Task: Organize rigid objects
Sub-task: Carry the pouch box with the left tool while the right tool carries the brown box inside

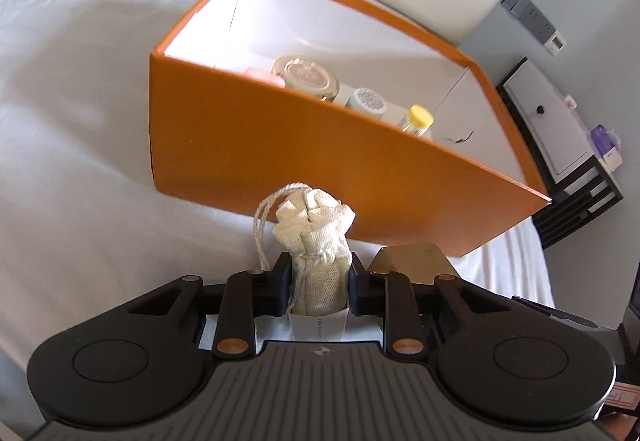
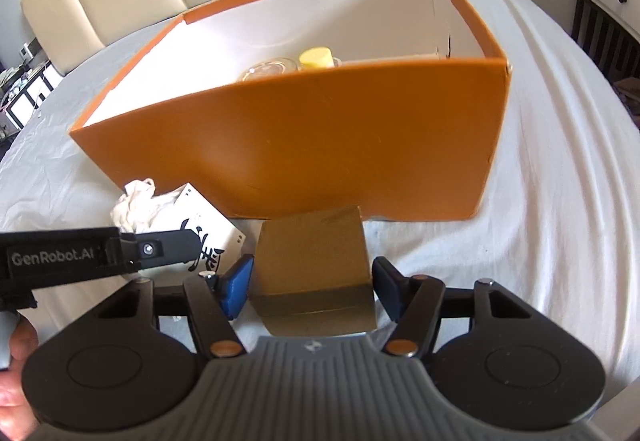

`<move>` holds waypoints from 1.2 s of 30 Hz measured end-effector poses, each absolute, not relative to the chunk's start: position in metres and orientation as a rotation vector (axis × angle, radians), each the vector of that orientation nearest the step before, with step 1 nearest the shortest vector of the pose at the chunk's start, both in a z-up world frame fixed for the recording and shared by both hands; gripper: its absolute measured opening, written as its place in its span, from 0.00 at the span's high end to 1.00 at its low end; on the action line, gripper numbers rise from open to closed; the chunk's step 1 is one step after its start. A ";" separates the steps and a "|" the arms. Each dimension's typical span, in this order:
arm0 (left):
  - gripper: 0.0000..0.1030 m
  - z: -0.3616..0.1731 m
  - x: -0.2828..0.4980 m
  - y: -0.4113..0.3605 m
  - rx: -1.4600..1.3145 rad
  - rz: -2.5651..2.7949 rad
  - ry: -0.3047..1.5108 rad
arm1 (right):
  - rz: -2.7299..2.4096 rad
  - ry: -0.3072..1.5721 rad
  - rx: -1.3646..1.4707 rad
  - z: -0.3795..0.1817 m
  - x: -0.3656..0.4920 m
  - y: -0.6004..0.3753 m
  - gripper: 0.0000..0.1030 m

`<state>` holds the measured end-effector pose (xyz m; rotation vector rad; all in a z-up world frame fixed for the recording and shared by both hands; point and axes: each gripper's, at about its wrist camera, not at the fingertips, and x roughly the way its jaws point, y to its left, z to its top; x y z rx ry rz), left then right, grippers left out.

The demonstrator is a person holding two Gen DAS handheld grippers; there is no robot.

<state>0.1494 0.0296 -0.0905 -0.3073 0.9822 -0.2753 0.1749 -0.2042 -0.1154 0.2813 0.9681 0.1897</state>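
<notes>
Inside the orange box (image 1: 280, 145) on the bed (image 1: 80, 121), several jars and a yellow-capped bottle (image 1: 418, 121) already sit. My left gripper (image 1: 318, 281) clenches a cloth pouch (image 1: 316, 241) with its white carton; my right gripper (image 2: 310, 287) straddles the gold box (image 2: 316, 273), jaws apart, seemingly not gripping. Both still need lifting over the tall near wall; open sheet lies alongside.

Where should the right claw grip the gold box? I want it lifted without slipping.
Across its two upright side faces, coming from the near end. The gold box lies lengthwise between the open right claw, flat sides facing the pads.
</notes>
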 end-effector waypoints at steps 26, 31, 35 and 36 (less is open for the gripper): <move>0.71 0.020 0.179 0.023 -0.335 -0.322 0.751 | 0.284 0.755 0.129 0.016 0.206 -0.228 0.41; 0.71 0.021 0.204 0.018 -0.330 -0.321 0.758 | 0.255 0.753 0.106 0.019 0.236 -0.234 0.41; 0.71 0.014 0.225 0.016 -0.335 -0.328 0.776 | 0.231 0.779 0.100 0.010 0.262 -0.239 0.41; 0.71 0.011 0.231 0.014 -0.333 -0.329 0.781 | 0.224 0.786 0.092 0.007 0.268 -0.239 0.41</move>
